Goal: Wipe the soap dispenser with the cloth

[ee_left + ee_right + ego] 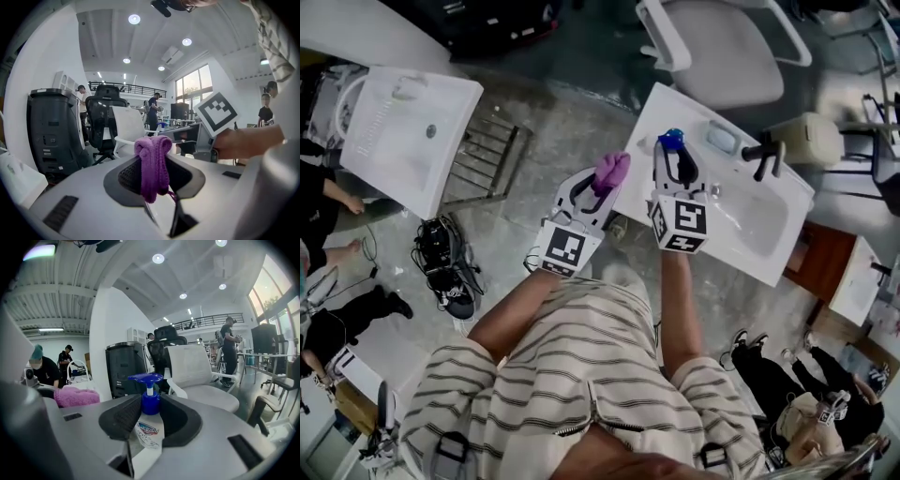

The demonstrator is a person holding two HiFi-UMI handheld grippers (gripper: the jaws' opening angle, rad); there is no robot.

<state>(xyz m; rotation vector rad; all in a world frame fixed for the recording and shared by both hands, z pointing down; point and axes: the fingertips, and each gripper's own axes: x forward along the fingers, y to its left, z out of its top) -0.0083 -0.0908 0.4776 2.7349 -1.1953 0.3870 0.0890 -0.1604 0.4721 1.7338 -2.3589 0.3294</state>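
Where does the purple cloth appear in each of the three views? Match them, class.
Head view: centre, purple cloth in the left tool's tip.
Left gripper view: centre, between the jaws.
Right gripper view: left side, mid-height.
Shared landmark: the white office chair.

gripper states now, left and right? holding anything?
left gripper: closed, holding the purple cloth.
right gripper: closed, holding the soap dispenser.
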